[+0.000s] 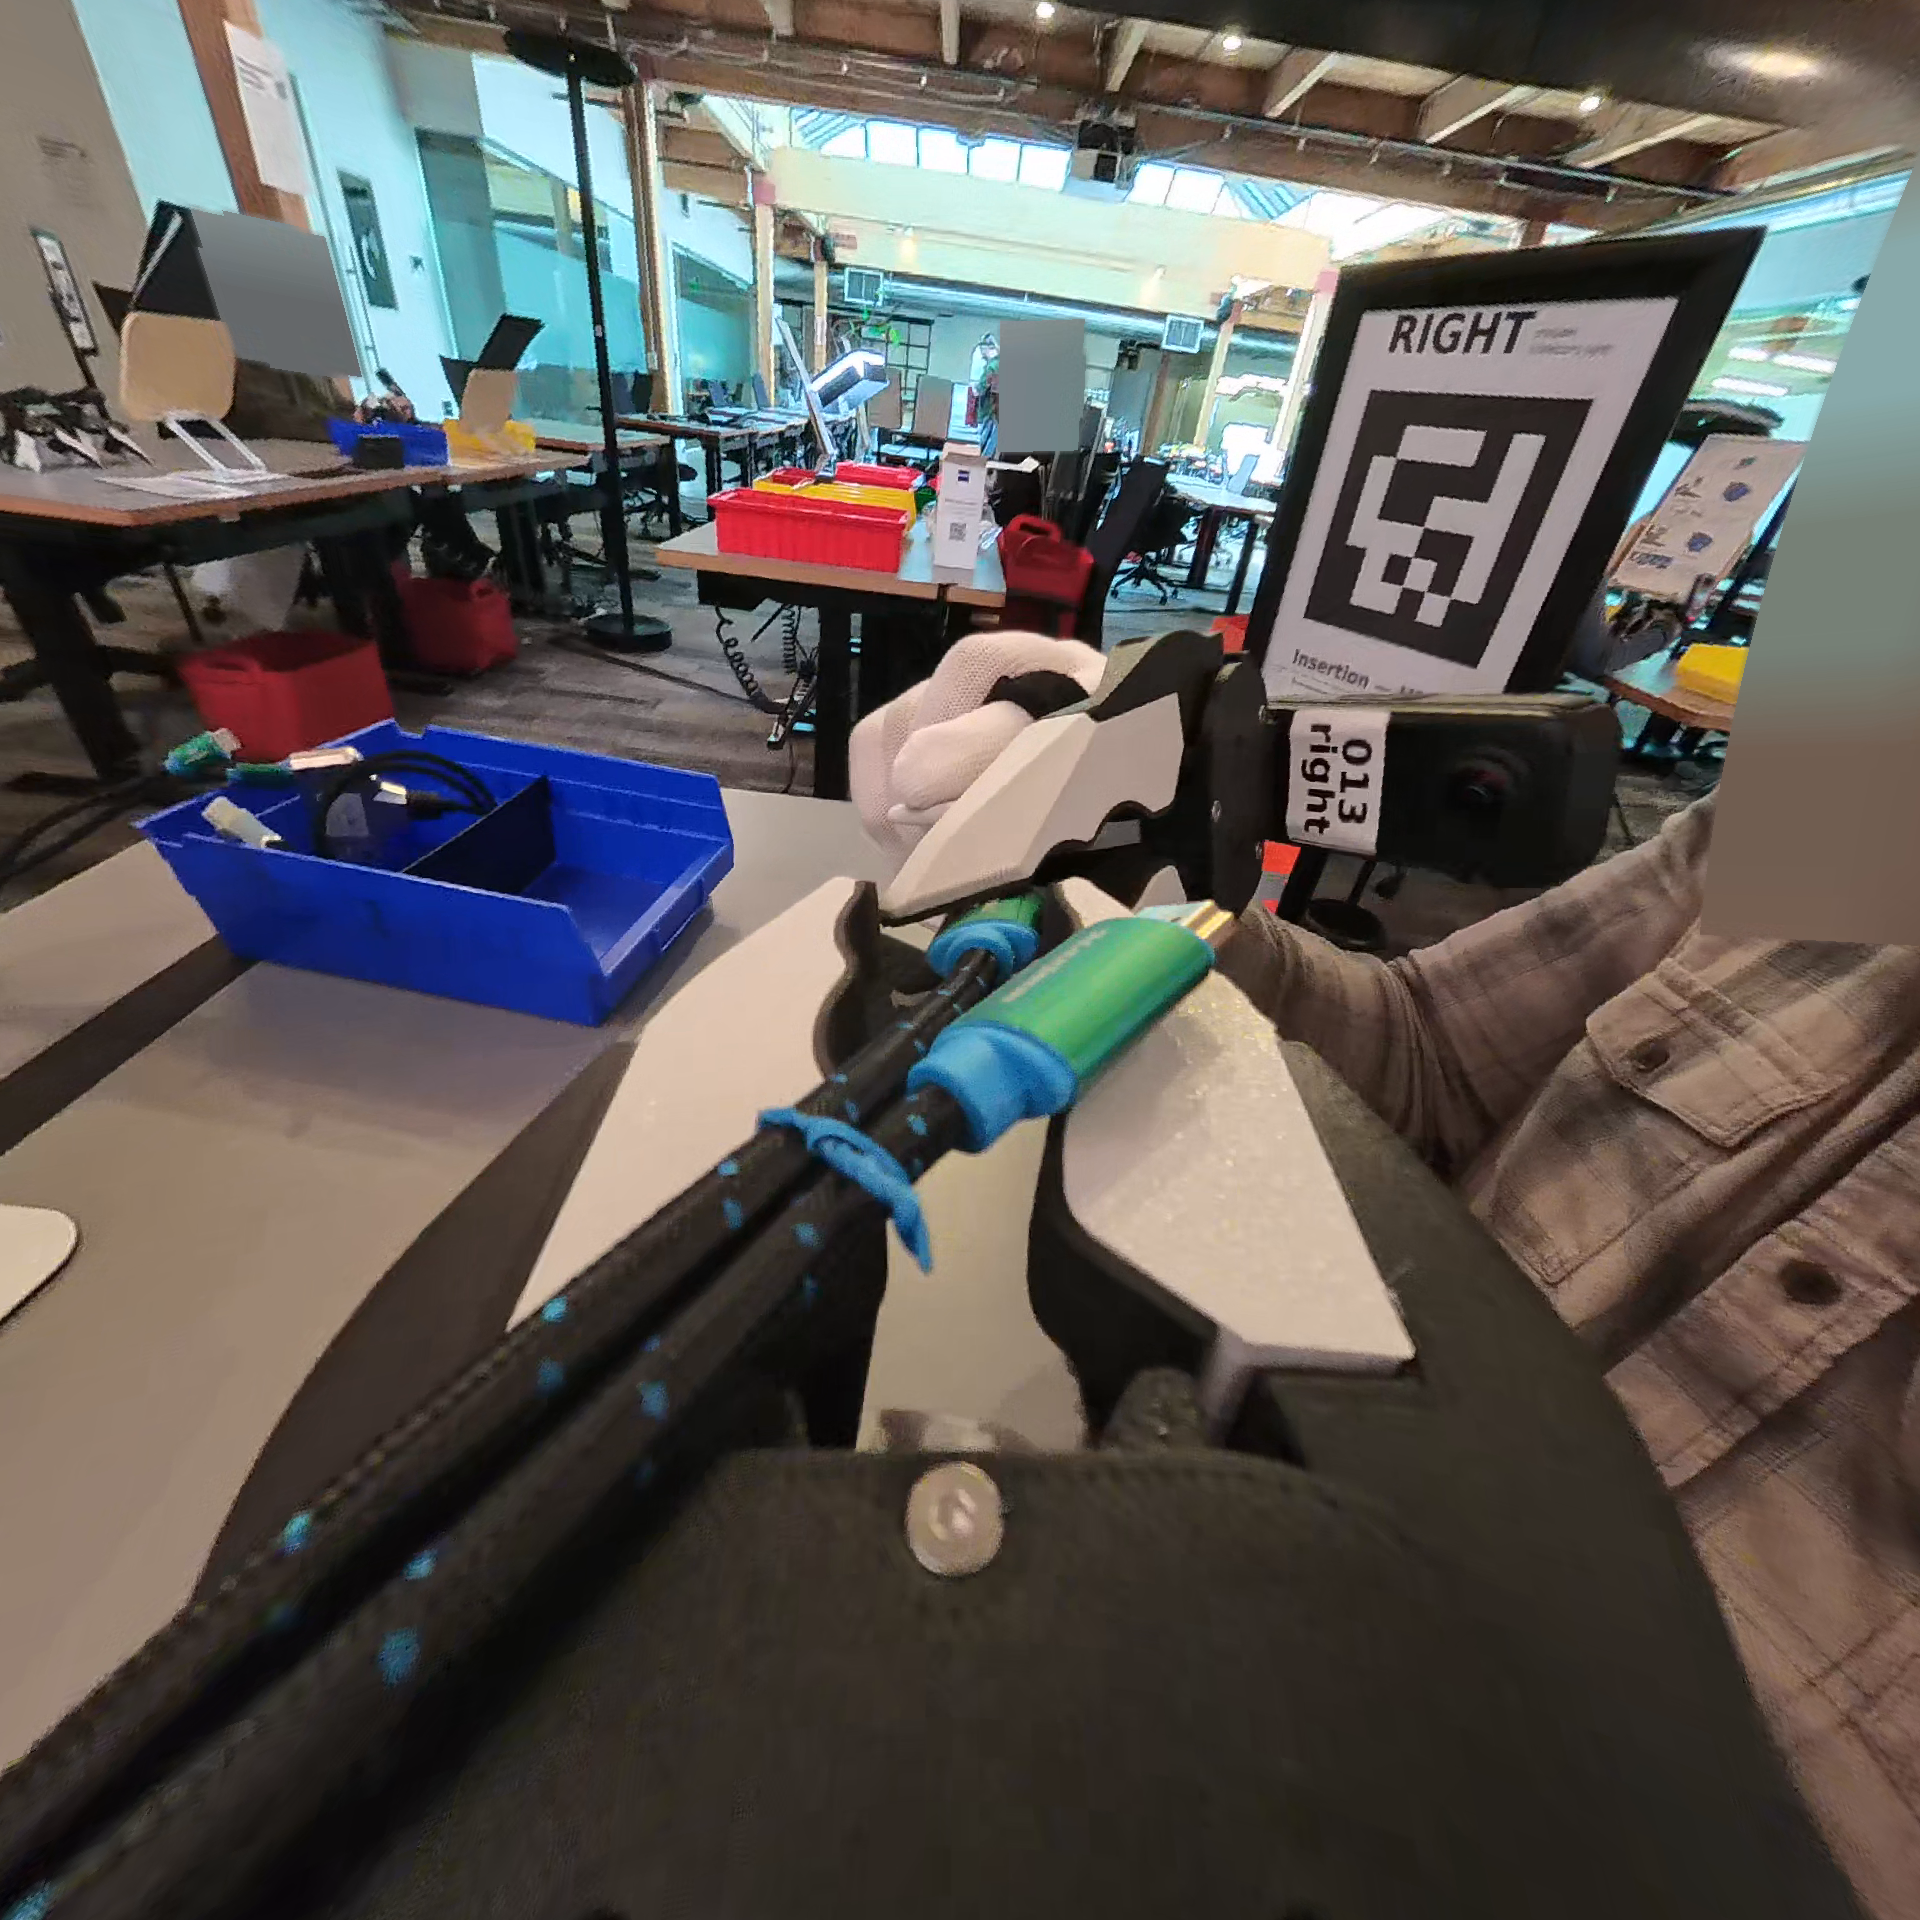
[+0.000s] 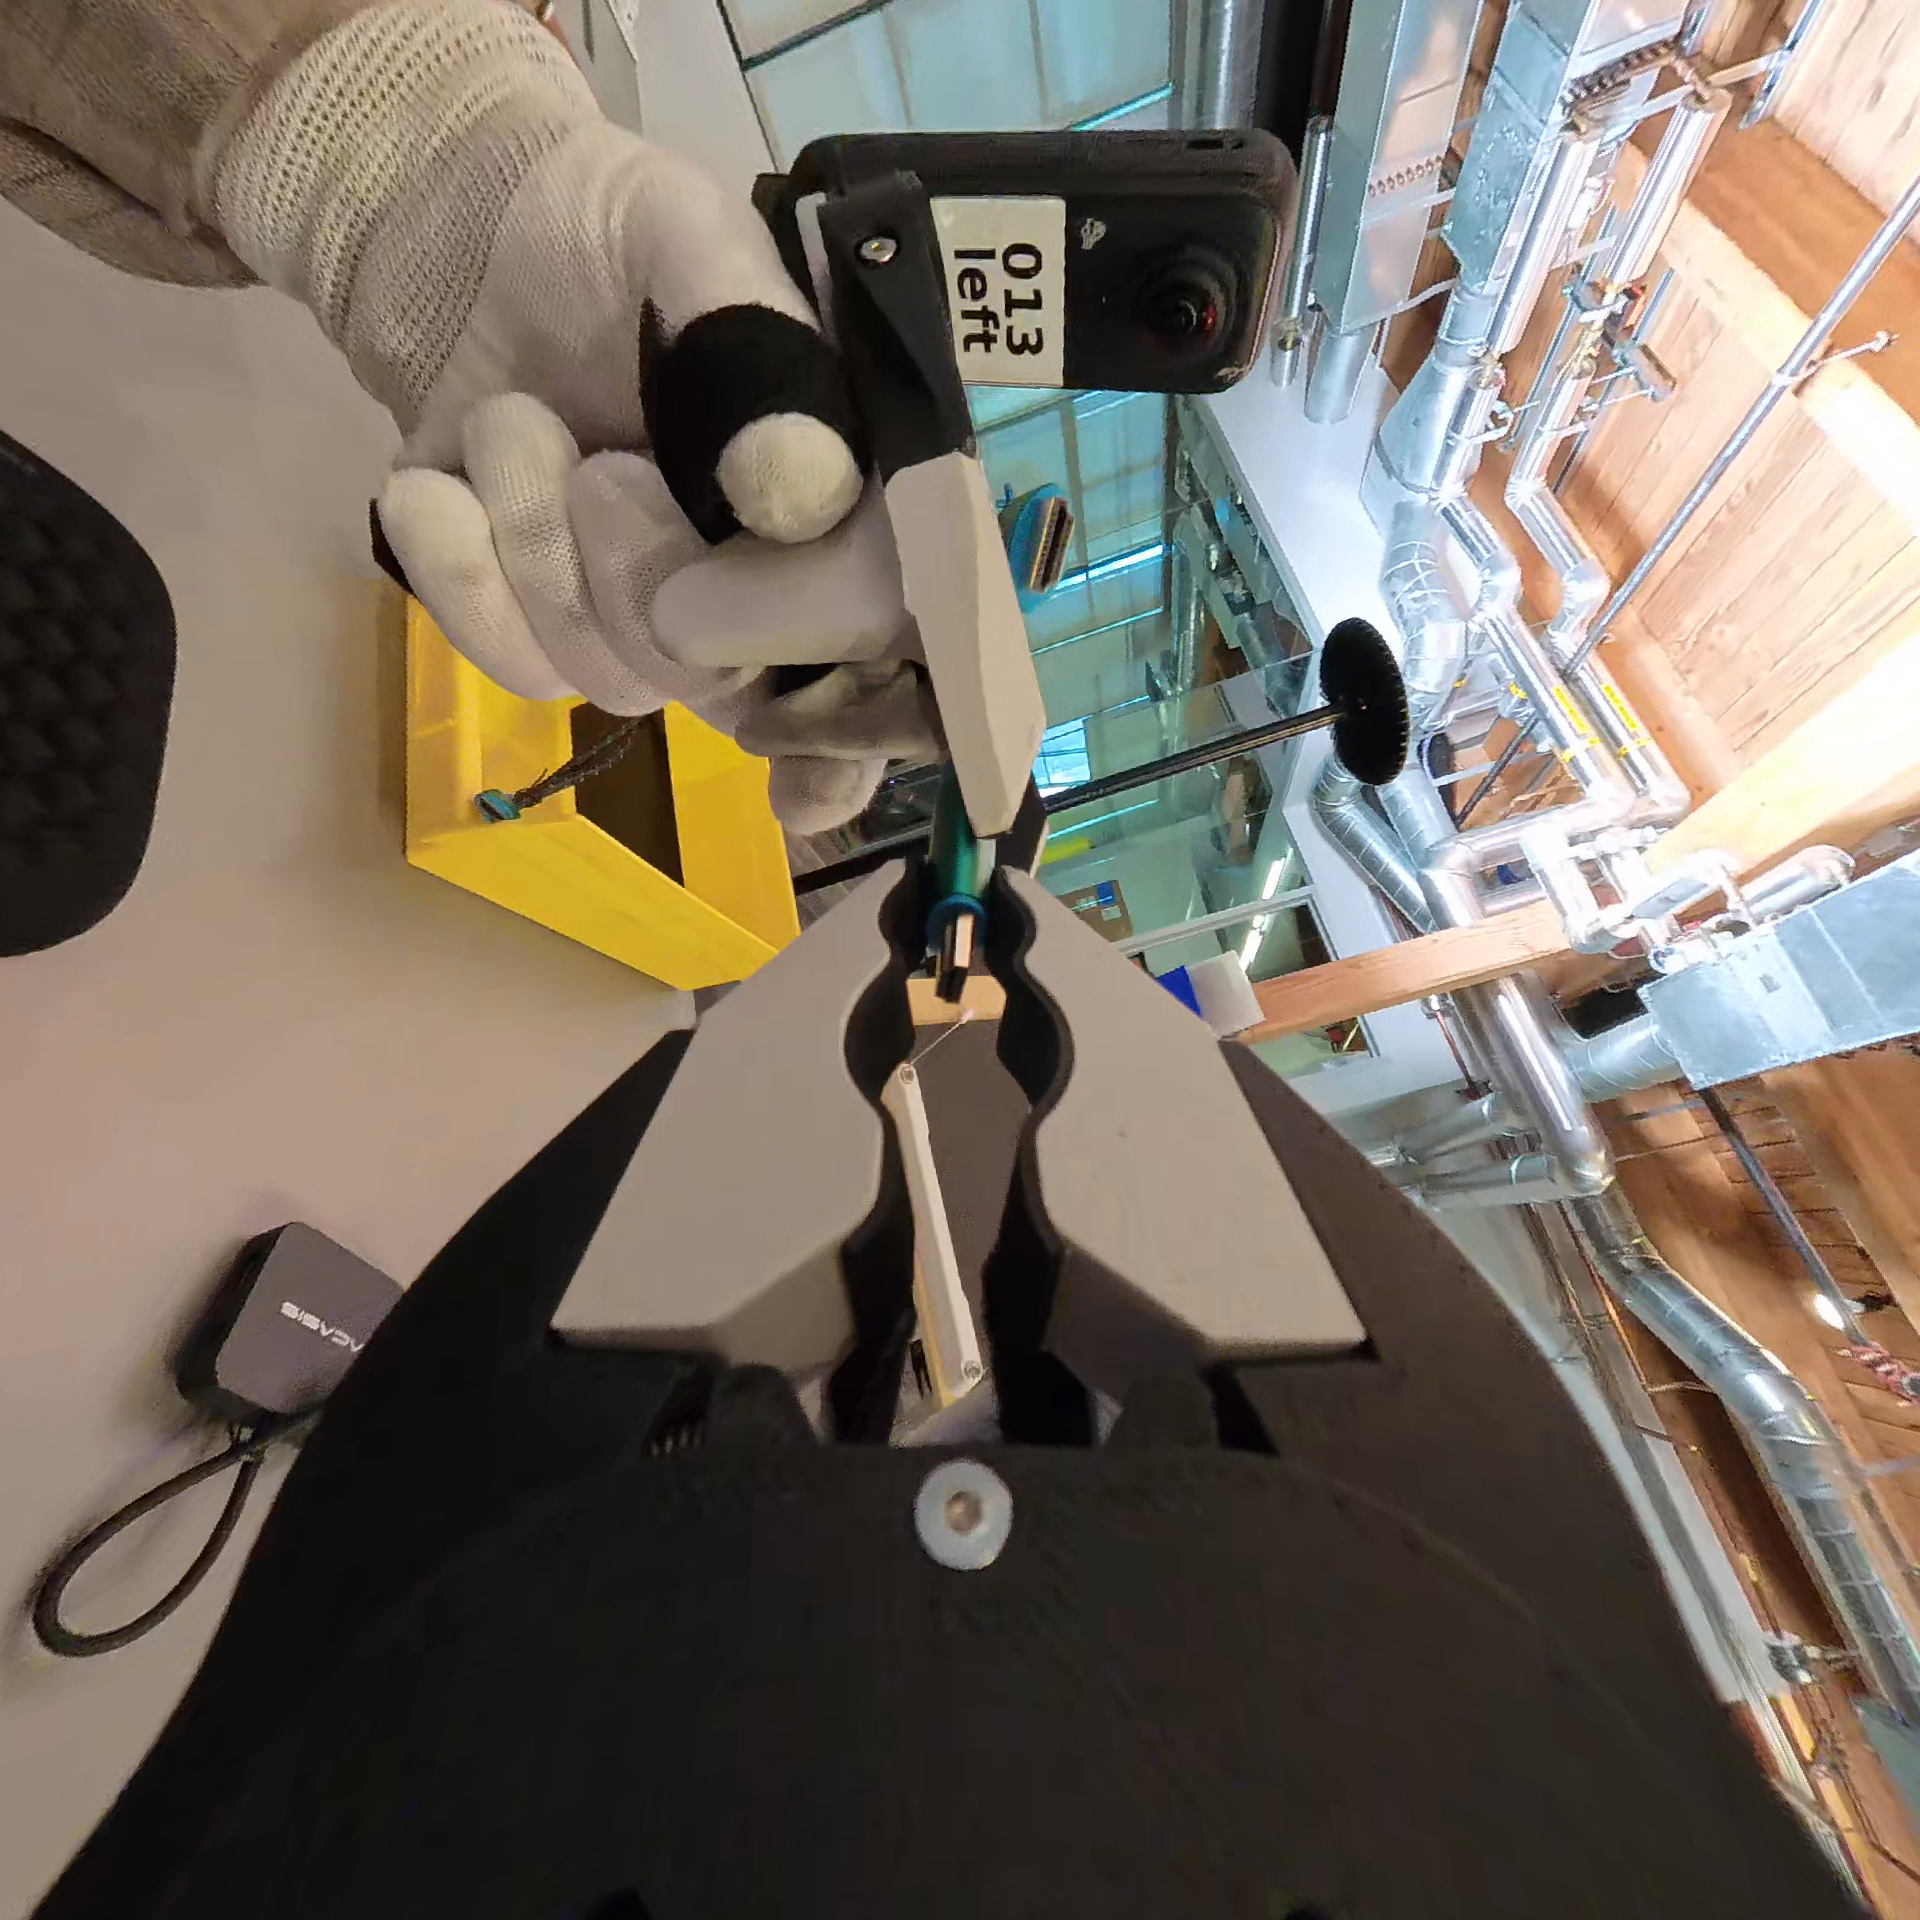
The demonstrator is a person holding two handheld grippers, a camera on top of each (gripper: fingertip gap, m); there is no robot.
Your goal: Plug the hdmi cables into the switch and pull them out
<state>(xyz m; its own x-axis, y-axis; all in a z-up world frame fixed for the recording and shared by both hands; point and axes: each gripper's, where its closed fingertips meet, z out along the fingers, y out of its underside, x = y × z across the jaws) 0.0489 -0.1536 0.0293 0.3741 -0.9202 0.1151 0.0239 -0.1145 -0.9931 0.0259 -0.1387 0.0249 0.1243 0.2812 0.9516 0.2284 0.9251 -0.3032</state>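
Two black braided HDMI cables, bound by a blue tie [image 1: 852, 1153], have green plugs with blue collars. My left gripper [image 1: 1039, 920] is closed around the pair; the near plug [image 1: 1091, 997] lies against its right finger. My right gripper [image 2: 958, 904], shown in the left wrist view [image 1: 920, 902] meeting the left one tip to tip, is shut on the far plug [image 2: 954, 868], whose metal end [image 2: 956, 951] points back between its fingers. The grey switch [image 2: 291, 1320] lies on the table with a short looped black lead [image 2: 125, 1538], apart from both grippers.
A blue bin [image 1: 447, 862] with spare cables stands on the grey table [image 1: 260, 1122] to the left. A yellow bin [image 2: 582, 821] and a black pad [image 2: 62, 686] sit beyond the switch. A person in a plaid shirt [image 1: 1662, 1143] is close on the right. Left and right tips are no more than a few centimetres apart. Both grippers' tips are roughly 30 cm from the grey switch [image 2: 291, 1320].
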